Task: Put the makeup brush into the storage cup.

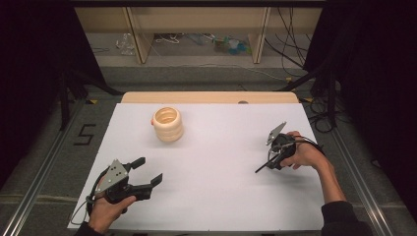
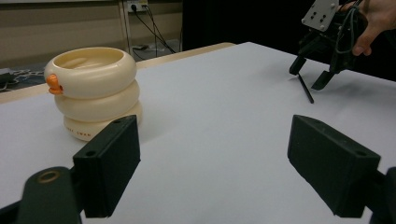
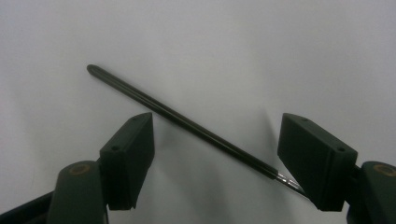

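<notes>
- White table [image 1: 211,187] under both grippers.
- Cream ring-stacked pot [image 1: 167,124] stands well ahead of the left gripper [image 1: 147,173], whose jaws gape with nothing between them.
- Right gripper [image 3: 217,156], jaws wide, straddles the thin black stick [image 3: 177,119], which lies slantwise between them, ungripped.

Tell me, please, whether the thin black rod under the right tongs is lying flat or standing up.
Lying flat: the thin black rod rests lengthwise on the white table, between the open right tongs, whose pads do not press it.

Room around me dark, white table [image 1: 211,167] lit evenly from above. Soft shadows under my jaws. Close jaws blurred in both gripper views. Slight grain, no glare.
</notes>
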`<state>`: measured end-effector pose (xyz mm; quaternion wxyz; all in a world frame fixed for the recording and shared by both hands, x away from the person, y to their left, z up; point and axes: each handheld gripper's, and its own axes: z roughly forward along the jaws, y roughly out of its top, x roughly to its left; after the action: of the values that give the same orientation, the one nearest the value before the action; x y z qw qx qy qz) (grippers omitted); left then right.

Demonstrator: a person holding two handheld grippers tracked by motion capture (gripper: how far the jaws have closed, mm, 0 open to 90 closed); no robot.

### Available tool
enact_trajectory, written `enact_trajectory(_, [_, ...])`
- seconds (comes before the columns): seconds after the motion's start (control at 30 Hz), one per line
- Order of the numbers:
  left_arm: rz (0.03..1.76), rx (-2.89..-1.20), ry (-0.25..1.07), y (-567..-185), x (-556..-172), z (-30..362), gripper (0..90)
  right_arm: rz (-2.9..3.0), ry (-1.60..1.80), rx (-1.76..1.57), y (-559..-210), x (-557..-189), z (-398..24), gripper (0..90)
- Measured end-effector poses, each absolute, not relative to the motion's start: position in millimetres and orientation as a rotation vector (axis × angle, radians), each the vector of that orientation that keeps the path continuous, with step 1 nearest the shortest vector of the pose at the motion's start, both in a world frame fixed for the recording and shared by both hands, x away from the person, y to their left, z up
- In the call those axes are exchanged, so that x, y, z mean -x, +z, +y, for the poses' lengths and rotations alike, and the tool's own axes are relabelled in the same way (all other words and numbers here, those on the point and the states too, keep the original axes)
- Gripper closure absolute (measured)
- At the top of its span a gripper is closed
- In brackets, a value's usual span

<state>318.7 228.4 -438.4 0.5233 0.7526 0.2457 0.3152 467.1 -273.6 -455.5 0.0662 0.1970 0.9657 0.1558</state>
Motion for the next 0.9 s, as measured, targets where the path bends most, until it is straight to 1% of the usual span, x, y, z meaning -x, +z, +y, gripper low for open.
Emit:
enact_trajectory(0.63, [0.588, -1.801, 0.754, -438.3, -318.5, 228.3, 17.1, 2.929, 0.475, -0.561, -457.9, -470.1, -273.7, 30.0])
enact_trajectory(0.9, [0.588, -1.802, 0.755, -438.4, -318.5, 228.3, 17.1, 2.945, 0.492, -0.589, -459.1, -473.4, -276.0, 32.9])
